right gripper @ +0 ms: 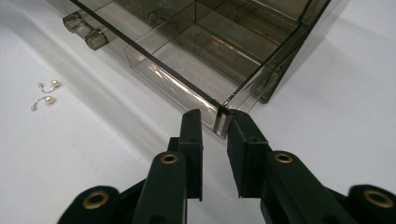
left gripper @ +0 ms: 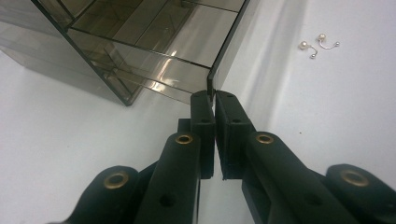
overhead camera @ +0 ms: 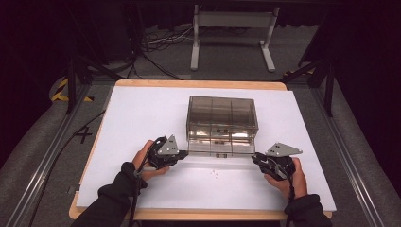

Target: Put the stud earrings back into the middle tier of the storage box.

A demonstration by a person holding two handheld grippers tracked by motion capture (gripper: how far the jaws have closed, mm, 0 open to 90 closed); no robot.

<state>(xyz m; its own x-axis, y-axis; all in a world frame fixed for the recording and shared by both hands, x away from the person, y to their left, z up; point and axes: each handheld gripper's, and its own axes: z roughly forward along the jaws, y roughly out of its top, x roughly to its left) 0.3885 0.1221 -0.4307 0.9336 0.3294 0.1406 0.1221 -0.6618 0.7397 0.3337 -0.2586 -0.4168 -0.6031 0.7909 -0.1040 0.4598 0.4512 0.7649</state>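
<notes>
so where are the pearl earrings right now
The pearl earrings lie loose on the white table in the high view, just in front of the pulled-out drawer of the smoky clear box, between the left gripper and right gripper.

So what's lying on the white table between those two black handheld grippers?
In the high view, two small pearl earrings lie on the white table between the left gripper and right gripper, before the smoky clear plastic drawer.
</notes>
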